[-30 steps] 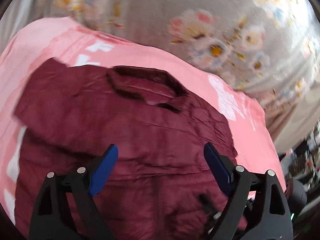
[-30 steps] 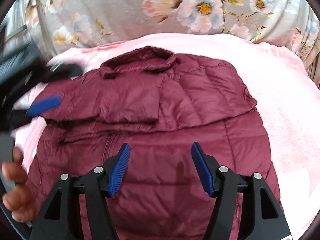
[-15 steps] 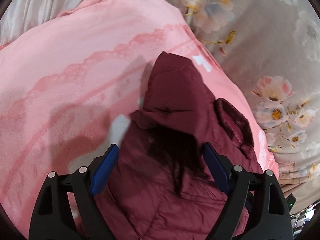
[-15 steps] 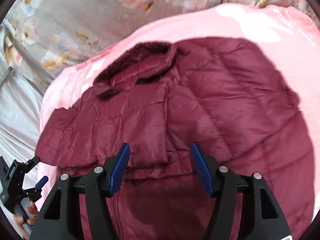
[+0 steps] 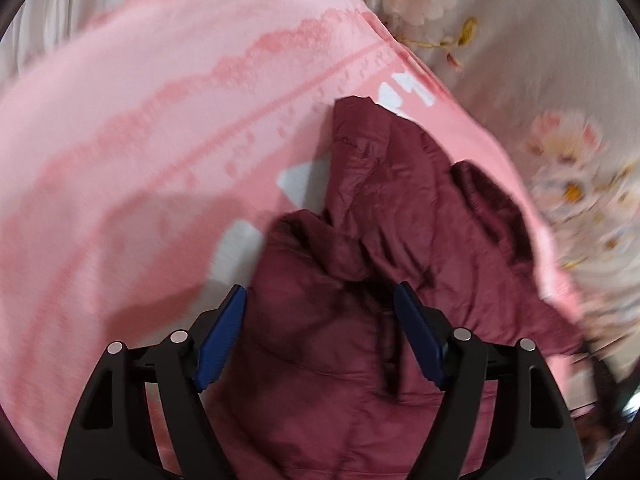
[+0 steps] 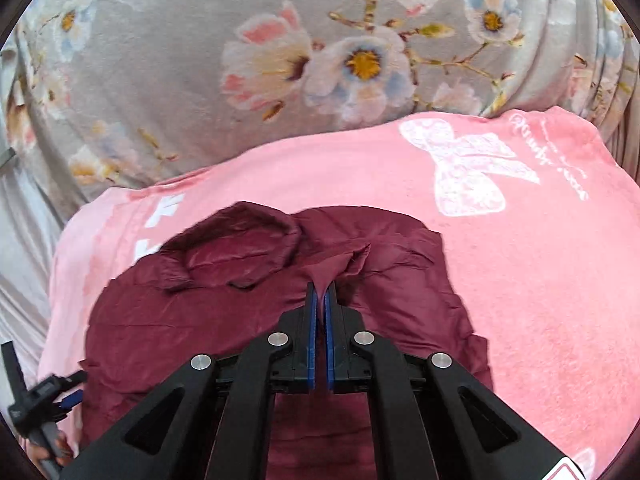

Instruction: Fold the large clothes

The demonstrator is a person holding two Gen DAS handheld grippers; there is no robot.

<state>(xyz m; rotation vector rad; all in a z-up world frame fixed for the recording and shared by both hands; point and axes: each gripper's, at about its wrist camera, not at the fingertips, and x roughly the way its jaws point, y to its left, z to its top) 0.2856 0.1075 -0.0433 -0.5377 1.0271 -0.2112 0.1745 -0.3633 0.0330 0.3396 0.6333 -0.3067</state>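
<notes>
A maroon puffer jacket (image 6: 168, 312) lies on a pink blanket (image 6: 540, 280), collar (image 6: 240, 240) toward the far side. My right gripper (image 6: 321, 292) is shut on a pinch of the jacket's fabric just right of the collar and pulls it up into a small peak. In the left wrist view the jacket (image 5: 360, 280) lies rumpled, with a folded sleeve (image 5: 360, 152) pointing away. My left gripper (image 5: 320, 304) is open and empty, just above the jacket's left side. It also shows at the lower left of the right wrist view (image 6: 52, 400).
A grey floral sheet (image 6: 280, 60) covers the surface beyond the blanket. The pink blanket (image 5: 140, 140) spreads wide to the left of the jacket. A white bow print (image 6: 468, 172) marks the blanket at the far right.
My right gripper moved in to the jacket beside the collar and shut on its fabric. My left gripper stayed open and shifted a little over the jacket's left side.
</notes>
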